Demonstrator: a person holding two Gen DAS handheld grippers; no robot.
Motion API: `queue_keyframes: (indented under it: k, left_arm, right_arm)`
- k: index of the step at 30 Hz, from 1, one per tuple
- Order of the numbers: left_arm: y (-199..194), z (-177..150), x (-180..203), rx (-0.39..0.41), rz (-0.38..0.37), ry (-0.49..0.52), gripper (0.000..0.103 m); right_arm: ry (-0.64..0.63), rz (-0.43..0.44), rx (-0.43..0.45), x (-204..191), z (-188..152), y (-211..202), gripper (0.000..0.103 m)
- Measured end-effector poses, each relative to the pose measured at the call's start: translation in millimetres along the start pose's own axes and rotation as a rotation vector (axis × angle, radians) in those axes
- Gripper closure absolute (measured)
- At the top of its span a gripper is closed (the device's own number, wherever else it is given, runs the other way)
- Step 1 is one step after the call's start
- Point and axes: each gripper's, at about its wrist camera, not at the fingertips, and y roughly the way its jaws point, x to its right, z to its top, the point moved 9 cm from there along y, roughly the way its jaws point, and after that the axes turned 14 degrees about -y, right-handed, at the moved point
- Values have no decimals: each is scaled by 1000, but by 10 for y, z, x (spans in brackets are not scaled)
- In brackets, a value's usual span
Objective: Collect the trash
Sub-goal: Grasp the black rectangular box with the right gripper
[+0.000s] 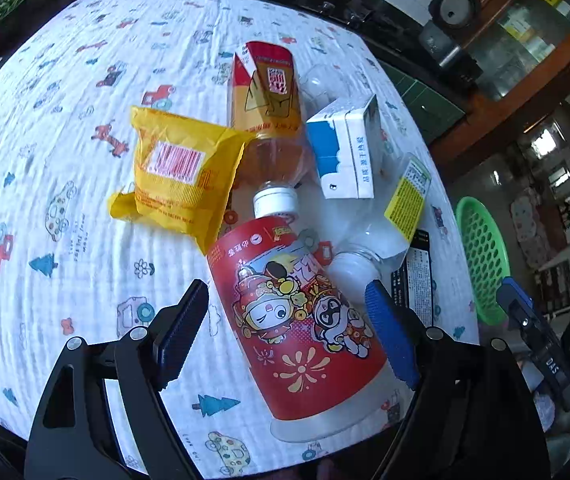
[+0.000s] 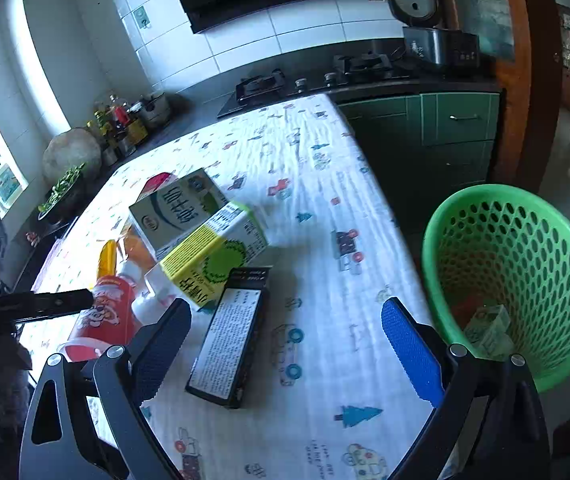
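Trash pile on patterned tablecloth [image 1: 85,120], both claws wide, empty.
Left wrist: left gripper [image 1: 287,320] spread around red-label bottle [image 1: 297,328] lying flat, pads not touching; yellow wrapper [image 1: 177,176], blue-white carton [image 1: 345,152] just beyond. Right wrist: right gripper [image 2: 285,344] gaping over black box [image 2: 229,340] on cloth, nothing gripped; green basket [image 2: 525,208] beside table edge, scraps inside.

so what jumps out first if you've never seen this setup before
A heap of litter sits mid-table on the cartoon-print cloth: a red cartoon bottle lying between the open left gripper fingers, with a yellow snack packet beside it. Off the table's right edge stands a green perforated basket already holding some trash, and a black box lies ahead of the open right gripper.
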Motion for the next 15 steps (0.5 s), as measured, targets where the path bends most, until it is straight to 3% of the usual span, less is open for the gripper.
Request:
queue_keyframes:
  k: [15]
  left_arm:
    - [270, -238, 48, -84, -50, -76, 22]
  right_arm:
    - [31, 47, -60, -148, -150, 215, 10]
